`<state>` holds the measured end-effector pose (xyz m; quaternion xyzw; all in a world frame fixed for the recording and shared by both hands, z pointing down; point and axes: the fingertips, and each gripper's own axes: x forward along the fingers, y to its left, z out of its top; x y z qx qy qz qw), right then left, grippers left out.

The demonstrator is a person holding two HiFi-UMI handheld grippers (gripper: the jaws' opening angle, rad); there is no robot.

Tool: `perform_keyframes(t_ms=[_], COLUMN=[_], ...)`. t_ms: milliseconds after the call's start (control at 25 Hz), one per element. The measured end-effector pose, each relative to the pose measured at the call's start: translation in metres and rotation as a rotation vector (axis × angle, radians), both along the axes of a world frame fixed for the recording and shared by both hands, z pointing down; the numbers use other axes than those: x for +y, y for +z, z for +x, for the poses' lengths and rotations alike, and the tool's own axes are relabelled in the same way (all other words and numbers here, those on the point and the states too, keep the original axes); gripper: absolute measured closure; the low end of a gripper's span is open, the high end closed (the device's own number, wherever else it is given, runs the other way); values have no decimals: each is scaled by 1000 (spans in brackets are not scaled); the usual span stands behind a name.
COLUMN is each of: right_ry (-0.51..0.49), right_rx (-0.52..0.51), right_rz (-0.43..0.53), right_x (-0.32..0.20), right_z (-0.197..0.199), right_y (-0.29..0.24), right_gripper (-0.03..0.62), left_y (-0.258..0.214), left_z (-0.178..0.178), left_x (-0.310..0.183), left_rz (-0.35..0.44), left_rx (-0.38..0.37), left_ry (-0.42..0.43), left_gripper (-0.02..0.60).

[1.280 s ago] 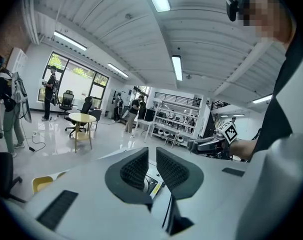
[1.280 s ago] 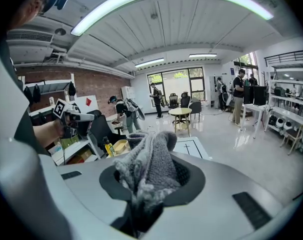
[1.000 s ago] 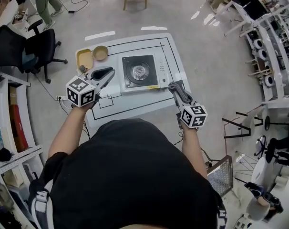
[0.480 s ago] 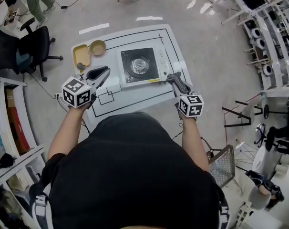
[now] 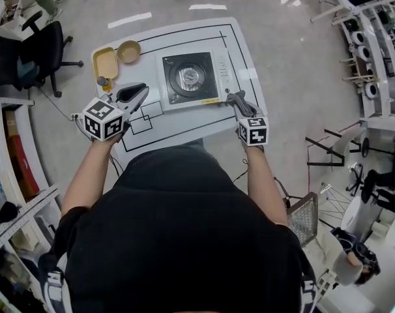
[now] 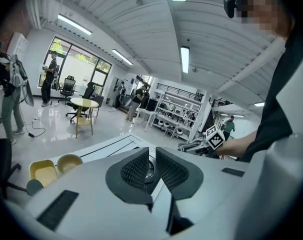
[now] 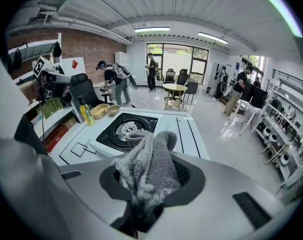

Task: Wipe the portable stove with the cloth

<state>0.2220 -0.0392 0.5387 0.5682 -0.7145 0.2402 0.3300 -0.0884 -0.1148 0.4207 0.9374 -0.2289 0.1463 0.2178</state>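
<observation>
The stove (image 5: pixel 191 78) sits in the middle of the white worktop (image 5: pixel 244 64), flat and square, with its black top and round burner facing up. The right gripper (image 5: pixel 235 99) is just off the stove's near right corner. Its fingers (image 7: pixel 187 175) are squeezed tight on the grey cloth (image 7: pixel 149 166), and a fat bunch of cloth pokes out past the tips. I think it is held that way so the soft part meets the stove first, not the hard fingers. The cloth hangs above the worktop, close to the stove but not on it, so the wiping looks not yet begun. The left gripper (image 5: pixel 137 92) waits off the stove's left side. Its fingers (image 6: pixel 136 170) are only a thin gap apart and hold nothing; it seems parked there to keep out of the way. Past it, further left of the stove, are a yellow tray (image 5: pixel 106 62), a bowl (image 5: pixel 128 51) and a small bottle (image 5: pixel 103 81), well apart from the stove. Nothing lies on the stove, so the cloth has open room to sweep. The stove's raised edge and the burner ring may catch it. Right of the stove, the worktop ends after a narrow strip.
</observation>
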Motion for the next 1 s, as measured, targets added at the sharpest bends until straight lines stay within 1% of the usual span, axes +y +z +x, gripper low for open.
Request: perform_keyframes(t_ms=[160,280,520,640,800,1000], right_ry=[-41,-90,-172,-200,-229,-268], right_rx=[121,224,402,468,497,459], right_rz=[-52,-78,-109,-116,-118,-124], right_x=[-13,-23,-32,-31,-27,-17], right_z=[7,8,10,10,1,-21], right_y=[32,52,87,101,108,111], right_gripper=[480,480,480,480,480,480], left_y=[17,28,40,45,52,59], left_z=[8,10,10,9,4,5], left_x=[-4,-6,-11,-12,-12,-7], left_rz=[-29,-45,-68,-75,-86,-107], left_rx=[-20,-38,-43,-48,-47,-38], left_ry=[-12,-15,-31,-32,-41,-43], left_gripper=[522,522,522,522,522,522])
